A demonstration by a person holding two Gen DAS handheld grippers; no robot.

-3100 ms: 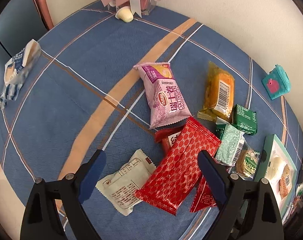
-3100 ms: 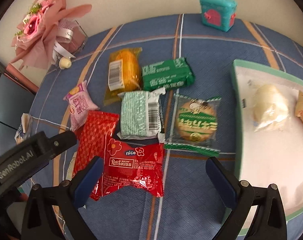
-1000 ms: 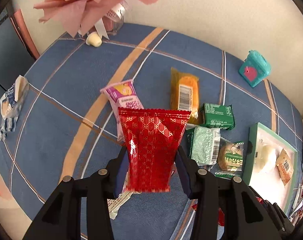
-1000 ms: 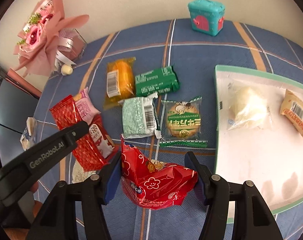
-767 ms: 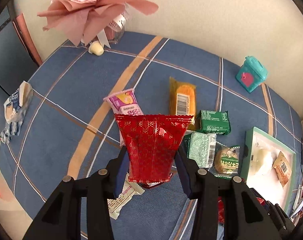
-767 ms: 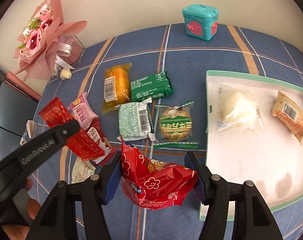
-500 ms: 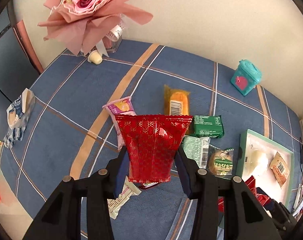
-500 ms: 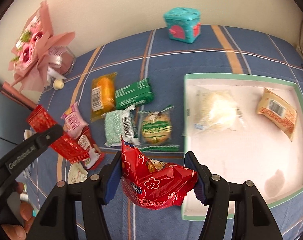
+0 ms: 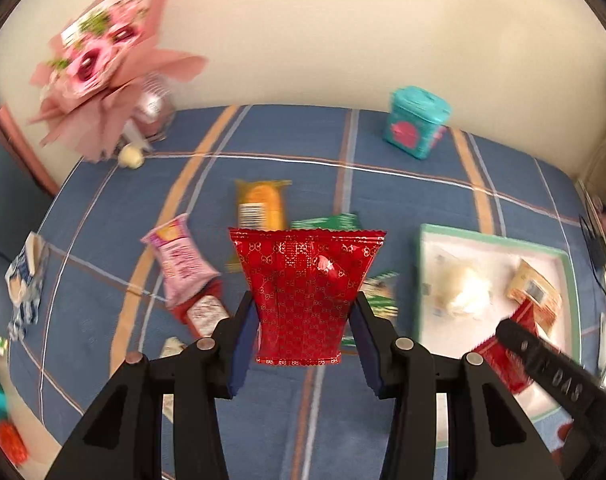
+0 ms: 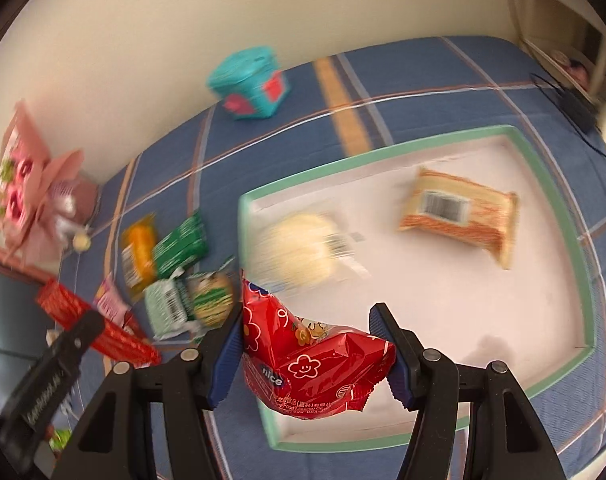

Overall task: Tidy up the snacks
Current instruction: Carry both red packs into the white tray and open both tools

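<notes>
My left gripper [image 9: 303,336] is shut on a red patterned snack pack [image 9: 305,292] and holds it upright above the blue tablecloth. My right gripper [image 10: 311,354] is shut on a red "nice" snack bag [image 10: 315,364] and holds it over the near left corner of the green-rimmed white tray [image 10: 543,188]. The tray holds a pale round bun pack [image 10: 299,248] and an orange wafer pack [image 10: 459,216]. In the left wrist view the tray [image 9: 491,240] lies at the right, with the right gripper's arm [image 9: 555,372] crossing its near edge.
Loose snacks lie left of the tray: an orange cake pack [image 9: 259,204], a green pack [image 10: 179,246], a pink pack [image 9: 177,260], a cookie pack [image 10: 211,296]. A teal toy box [image 9: 417,120] and a pink bouquet [image 9: 103,64] stand by the wall.
Both grippers have swung to the right with their red packs. The right gripper's bag is now over the tray's corner; before it hung over the cloth beside the tray.
</notes>
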